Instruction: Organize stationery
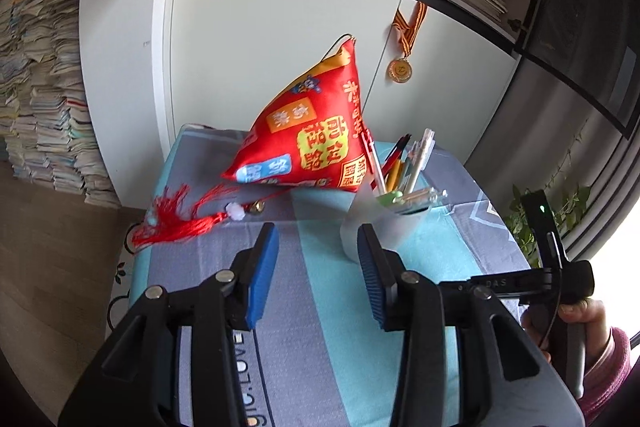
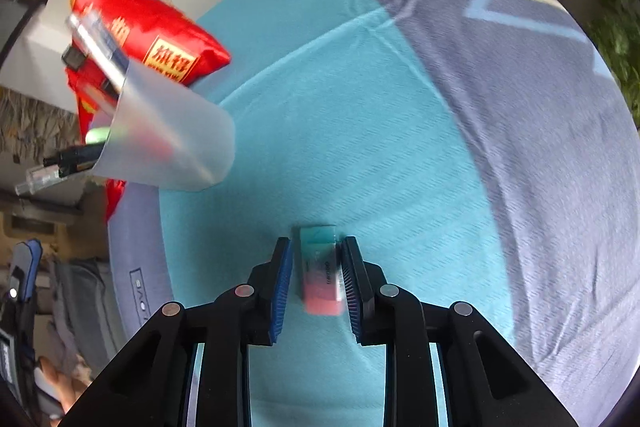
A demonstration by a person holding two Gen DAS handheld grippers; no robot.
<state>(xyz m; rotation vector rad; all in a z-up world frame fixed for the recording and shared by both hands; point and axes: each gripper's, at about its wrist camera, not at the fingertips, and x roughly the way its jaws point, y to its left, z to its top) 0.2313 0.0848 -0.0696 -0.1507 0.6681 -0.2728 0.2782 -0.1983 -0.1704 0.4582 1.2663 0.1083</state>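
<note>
Step in hand looks like the pick of the pink-and-teal rectangular eraser [image 2: 321,269] for the frosted translucent plastic pen cup [image 2: 168,131]; right tool [image 2: 316,287] straddles the eraser, jaws parted, not clenched; blue pad on one side looks touching or just beside the eraser's edge, the other pad stands apart with a gap showing; eraser lies flat on the teal stripe of the blue-grey cloth-covered worktop [image 2: 400,107], long axis in line with the tool fingers; some motion blur, so contact is hard to call.

Pen cup sits near the eraser, beyond the tool tips and off to the left in the right wrist view, already stuffed with pens and pencils [image 1: 404,163]; red satin pyramid-shaped pouch [image 1: 312,131] with tassel stands just behind the cup.

Left tool [image 1: 318,267] hovers released, nothing between its pads, pointed at the cup with the cup just beside one finger.

Next move, by my read: close on the eraser, lift, carry to the cup rim, drop in; risk is a skewed pinch.
</note>
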